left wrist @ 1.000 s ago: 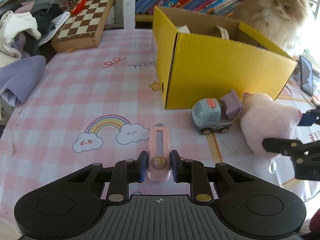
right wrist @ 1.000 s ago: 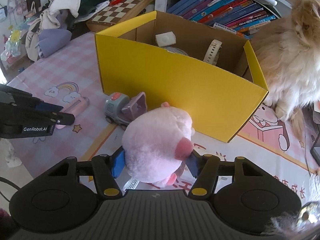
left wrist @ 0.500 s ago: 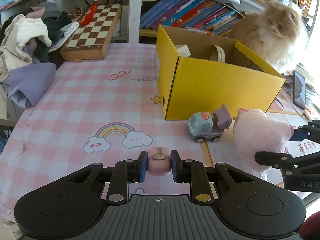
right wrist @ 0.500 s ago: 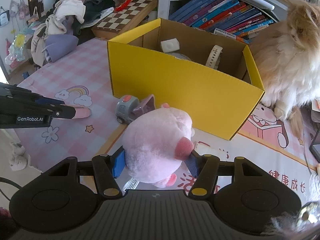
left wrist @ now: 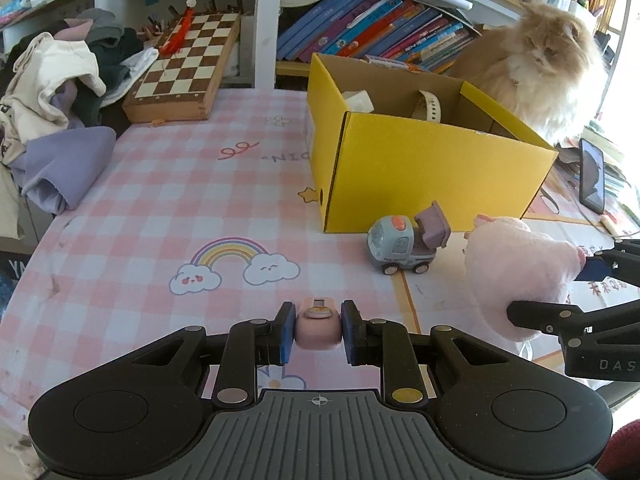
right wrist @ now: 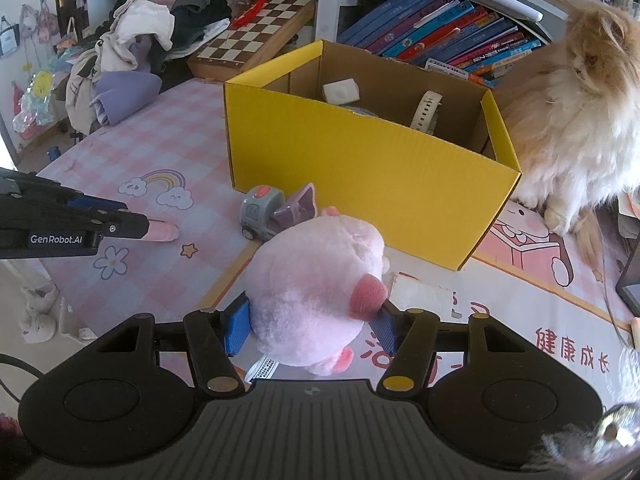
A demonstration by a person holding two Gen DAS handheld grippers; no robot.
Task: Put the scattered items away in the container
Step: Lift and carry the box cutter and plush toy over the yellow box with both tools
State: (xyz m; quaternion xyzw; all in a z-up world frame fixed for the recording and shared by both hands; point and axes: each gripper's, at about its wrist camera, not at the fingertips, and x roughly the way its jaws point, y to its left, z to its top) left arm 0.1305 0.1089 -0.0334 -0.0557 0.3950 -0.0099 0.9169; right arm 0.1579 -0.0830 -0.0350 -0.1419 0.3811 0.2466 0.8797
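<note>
My left gripper (left wrist: 318, 330) is shut on a small pink utility knife (left wrist: 318, 322), held end-on above the pink checked tablecloth (left wrist: 160, 208). My right gripper (right wrist: 310, 326) is shut on a pink plush pig (right wrist: 316, 296), lifted off the table; the same pig (left wrist: 516, 272) shows at the right of the left wrist view. The yellow cardboard box (left wrist: 424, 172) stands open ahead, with a white watch (right wrist: 426, 110) and a small white case (right wrist: 340, 90) inside. A grey and purple toy truck (left wrist: 408, 244) sits on the table by the box's near corner.
A fluffy orange cat (right wrist: 576, 112) sits right beside the box's right end. A chessboard (left wrist: 188, 68) and a heap of clothes (left wrist: 60, 92) lie at the far left. Books (left wrist: 380, 36) line the shelf behind. A phone (left wrist: 592, 176) leans at the right.
Both grippers rose and drew back a little with their loads. The pink knife left the table and tipped end-on toward the camera. The pig came up off the table.
</note>
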